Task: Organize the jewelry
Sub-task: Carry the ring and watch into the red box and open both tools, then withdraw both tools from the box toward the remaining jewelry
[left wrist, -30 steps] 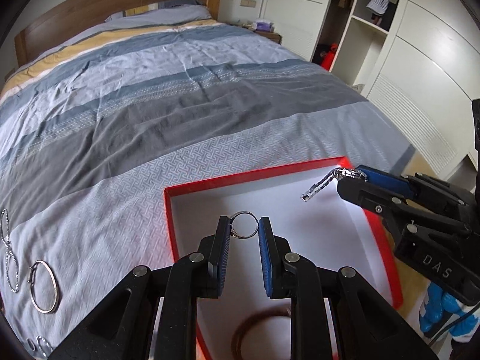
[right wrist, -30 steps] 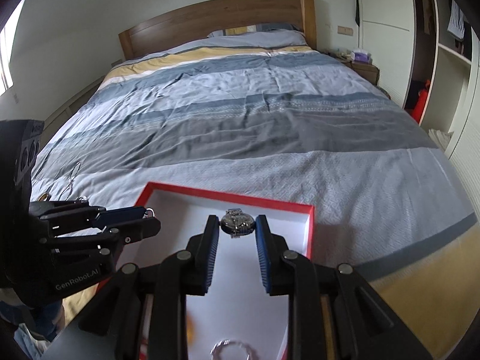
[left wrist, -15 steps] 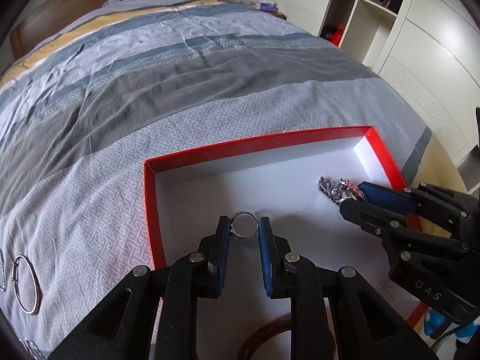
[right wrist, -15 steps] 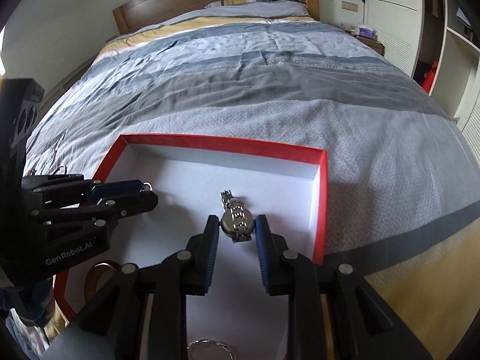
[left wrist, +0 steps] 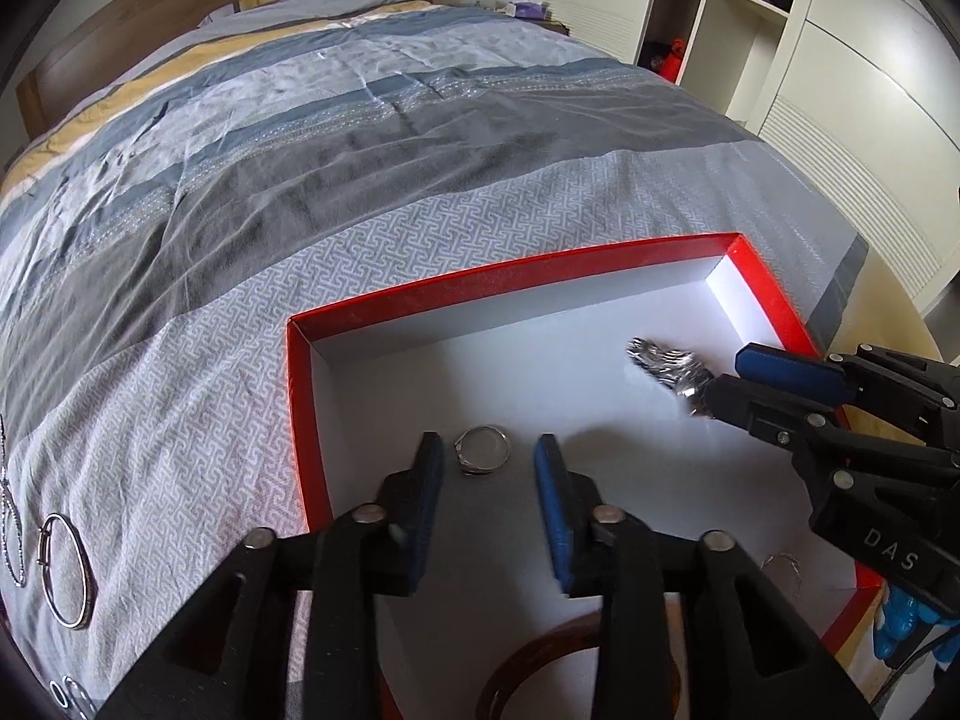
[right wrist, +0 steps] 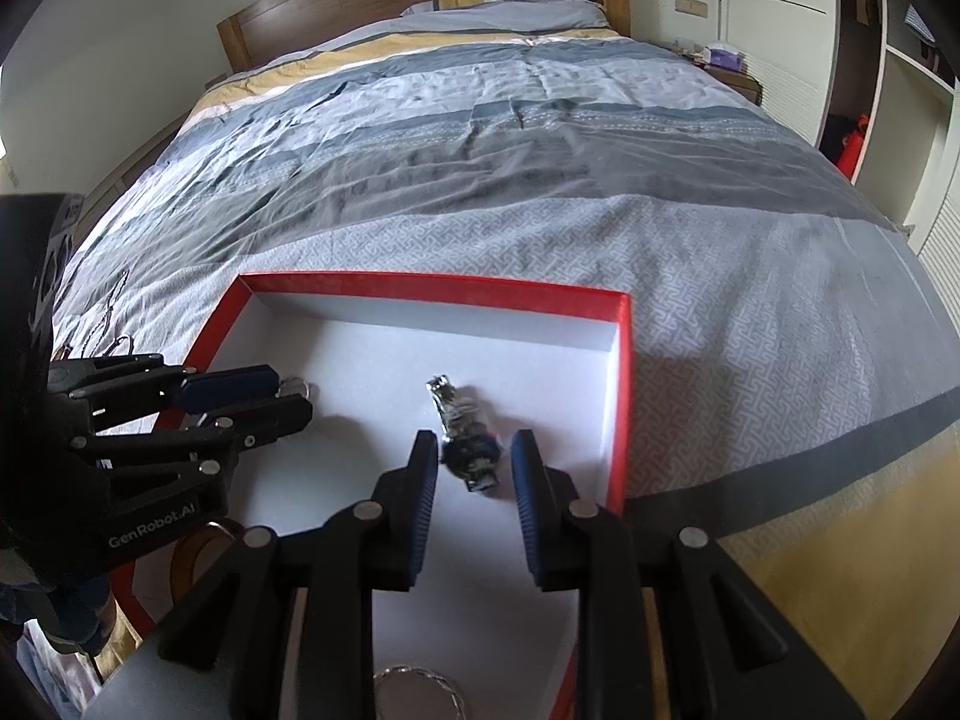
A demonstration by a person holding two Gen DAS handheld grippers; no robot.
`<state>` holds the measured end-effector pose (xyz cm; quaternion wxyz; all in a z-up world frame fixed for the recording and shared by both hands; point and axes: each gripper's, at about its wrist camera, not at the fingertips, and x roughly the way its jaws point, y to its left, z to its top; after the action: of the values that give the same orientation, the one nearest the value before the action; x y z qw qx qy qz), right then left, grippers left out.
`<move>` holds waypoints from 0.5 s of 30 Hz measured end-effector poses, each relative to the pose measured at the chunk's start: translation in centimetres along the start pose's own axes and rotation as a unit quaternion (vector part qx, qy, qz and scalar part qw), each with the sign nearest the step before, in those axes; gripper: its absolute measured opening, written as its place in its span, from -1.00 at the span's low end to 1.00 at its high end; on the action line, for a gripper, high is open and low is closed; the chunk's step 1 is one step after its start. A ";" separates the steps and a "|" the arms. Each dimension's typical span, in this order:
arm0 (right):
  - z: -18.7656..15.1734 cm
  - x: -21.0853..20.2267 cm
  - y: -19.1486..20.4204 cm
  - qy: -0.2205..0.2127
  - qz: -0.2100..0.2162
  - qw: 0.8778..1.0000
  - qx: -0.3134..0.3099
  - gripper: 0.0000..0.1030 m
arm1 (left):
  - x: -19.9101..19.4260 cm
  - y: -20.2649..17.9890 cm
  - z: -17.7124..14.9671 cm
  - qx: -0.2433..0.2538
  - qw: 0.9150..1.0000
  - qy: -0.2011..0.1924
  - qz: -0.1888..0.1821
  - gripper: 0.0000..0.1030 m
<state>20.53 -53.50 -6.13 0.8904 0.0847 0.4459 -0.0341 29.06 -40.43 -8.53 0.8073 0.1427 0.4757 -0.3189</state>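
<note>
A red box (left wrist: 480, 285) with a white floor lies on the bed. My left gripper (left wrist: 489, 468) is low inside it. Its jaws are opening, and a small silver ring (left wrist: 482, 450) lies loose on the floor between the blue pads. In the right wrist view the left gripper (right wrist: 294, 399) reaches in from the left with the ring (right wrist: 297, 387) at its tips. My right gripper (right wrist: 474, 462) is shut on a silver watch (right wrist: 465, 444), whose strap rests on the box floor. The left wrist view has the right gripper (left wrist: 729, 381) at the box's right side, the watch (left wrist: 666, 366) sticking out ahead of it.
Inside the box lie a brown bangle (left wrist: 540, 672), a thin wire earring (left wrist: 780, 567) and a silver chain bracelet (right wrist: 414, 675). On the bedspread left of the box are a silver bangle (left wrist: 66, 570) and a chain (left wrist: 9, 534). White wardrobes stand to the right.
Both grippers sank into the box. The left jaws parted and the ring dropped to the floor. The watch came down until its strap met the floor.
</note>
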 end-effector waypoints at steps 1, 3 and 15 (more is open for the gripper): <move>0.0 -0.1 -0.1 0.000 -0.002 1.000 0.002 -0.52 | -0.3 -0.1 -0.2 -0.001 1.000 -0.002 0.002 -0.20; 0.0 -0.6 -0.3 -0.002 -0.004 1.000 0.008 -0.45 | -0.9 0.0 -0.2 -0.004 1.000 -0.004 0.000 -0.18; -1.3 -7.0 -0.5 -0.031 -0.025 0.999 0.026 -0.45 | -7.0 0.2 -2.3 -0.009 1.000 -0.028 0.000 0.07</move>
<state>15.24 -53.88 -1.35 0.9003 0.0954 0.4186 -0.0709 25.19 -36.36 -3.68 0.8214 0.1264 0.4561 -0.3182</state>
